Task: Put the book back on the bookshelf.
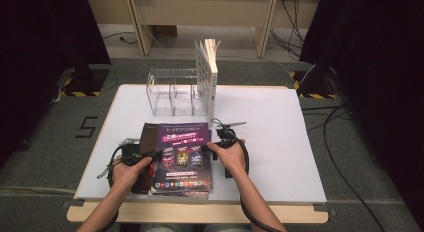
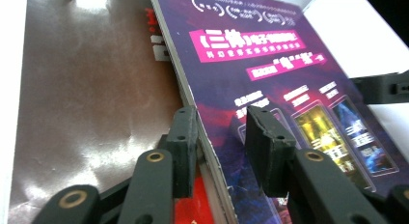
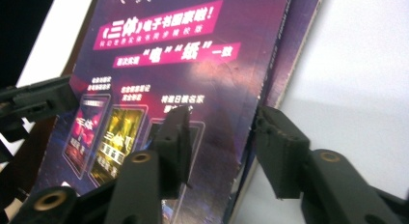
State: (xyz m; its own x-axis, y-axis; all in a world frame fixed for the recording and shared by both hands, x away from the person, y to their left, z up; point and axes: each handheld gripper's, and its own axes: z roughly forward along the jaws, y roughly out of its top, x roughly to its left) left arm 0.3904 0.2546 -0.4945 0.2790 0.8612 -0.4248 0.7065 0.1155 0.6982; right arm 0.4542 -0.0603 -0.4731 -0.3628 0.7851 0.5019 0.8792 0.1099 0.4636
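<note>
Your left hand-held gripper [image 1: 159, 153] straddles the left edge of the glossy purple-covered book [image 1: 183, 154], one jaw above the cover and one below, pads not visibly pressing. Your right hand-held gripper [image 1: 212, 146] straddles the book's right edge the same way, jaws parted. The book lies atop a dark brown book [image 1: 147, 137] at the near side of the white bench [image 1: 270, 142], near a clear acrylic organiser [image 1: 172, 92].
</note>
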